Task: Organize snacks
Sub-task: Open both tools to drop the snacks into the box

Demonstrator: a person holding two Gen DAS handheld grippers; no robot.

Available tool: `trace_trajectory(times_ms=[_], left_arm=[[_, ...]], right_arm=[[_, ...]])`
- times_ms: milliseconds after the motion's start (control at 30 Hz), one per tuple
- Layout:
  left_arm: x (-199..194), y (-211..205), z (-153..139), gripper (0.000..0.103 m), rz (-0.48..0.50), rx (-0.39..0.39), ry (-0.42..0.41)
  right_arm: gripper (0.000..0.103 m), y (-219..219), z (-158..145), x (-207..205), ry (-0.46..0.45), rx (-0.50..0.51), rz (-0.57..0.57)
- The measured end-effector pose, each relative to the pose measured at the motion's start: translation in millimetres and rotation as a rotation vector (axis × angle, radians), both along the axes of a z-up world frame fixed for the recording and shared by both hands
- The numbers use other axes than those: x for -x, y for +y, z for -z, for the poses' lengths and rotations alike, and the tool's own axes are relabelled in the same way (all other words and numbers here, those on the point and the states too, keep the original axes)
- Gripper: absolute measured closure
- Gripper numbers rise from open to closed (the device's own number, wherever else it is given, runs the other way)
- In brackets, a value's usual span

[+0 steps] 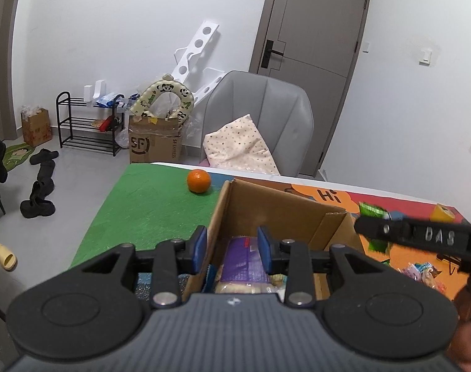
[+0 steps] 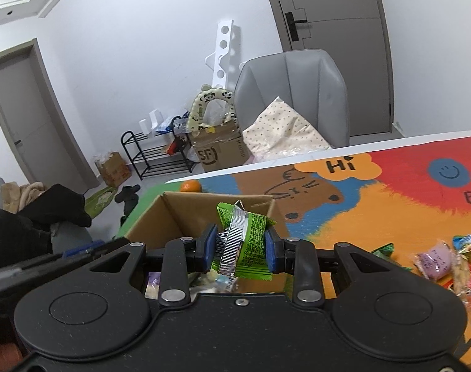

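An open cardboard box [image 1: 266,207] stands on the colourful table mat, with a purple snack packet [image 1: 238,257] and other wrapped snacks inside. My left gripper [image 1: 232,249] straddles the box's left wall [image 1: 216,214], its blue pads a packet's width apart; whether they press the wall is unclear. My right gripper [image 2: 240,246] is shut on a green snack packet [image 2: 251,241] with a silver seam and holds it above the box [image 2: 173,214]. From the left wrist view the right gripper [image 1: 421,237] and green packet [image 1: 371,210] show at the right.
An orange [image 1: 198,181] lies on the green part of the mat beyond the box. Several loose wrapped snacks [image 2: 443,263] lie on the mat to the right. A yellow object [image 1: 442,214] sits at the far right. A grey chair [image 1: 260,121] stands behind the table.
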State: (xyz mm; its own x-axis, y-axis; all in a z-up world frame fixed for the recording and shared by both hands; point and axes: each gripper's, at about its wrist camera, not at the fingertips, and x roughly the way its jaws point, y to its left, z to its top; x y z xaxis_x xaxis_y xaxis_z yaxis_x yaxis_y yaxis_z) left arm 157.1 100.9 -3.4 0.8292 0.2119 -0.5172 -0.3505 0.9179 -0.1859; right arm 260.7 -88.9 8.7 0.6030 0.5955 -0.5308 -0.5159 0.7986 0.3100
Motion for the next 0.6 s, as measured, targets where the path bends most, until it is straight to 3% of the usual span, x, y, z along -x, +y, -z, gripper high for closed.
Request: trace_trajectory(times_ms=[167, 300, 333, 433, 600], left_arm=[[4.2, 2.6, -3.9, 0.057, -0.023, 0.007, -0.003], [8.6, 3.9, -6.0, 0.046, -0.043, 0.004, -0.009], [9.8, 4.2, -6.6, 0.042, -0.048, 0.002, -0.012], [12.7, 4.3, -7.1, 0.032, -0.066, 0.000, -0.020], [13.6, -0.4, -7.1, 0.028, -0.052, 0.006, -0.022]], right_arm=[[0.072, 4.7, -9.1, -10.6, 0.011, -0.025, -0.023], [0.047, 2.4, -11.1, -13.4, 0.024, -0.045, -0.018], [0.045, -0.4, -12.0, -12.8, 0.018, -0.049, -0.012], [0.045, -11.7, -14.2, -13.2, 0.030, -0.068, 0.004], [0.038, -24.6, -13.9, -6.9, 0.029, -0.067, 0.032]])
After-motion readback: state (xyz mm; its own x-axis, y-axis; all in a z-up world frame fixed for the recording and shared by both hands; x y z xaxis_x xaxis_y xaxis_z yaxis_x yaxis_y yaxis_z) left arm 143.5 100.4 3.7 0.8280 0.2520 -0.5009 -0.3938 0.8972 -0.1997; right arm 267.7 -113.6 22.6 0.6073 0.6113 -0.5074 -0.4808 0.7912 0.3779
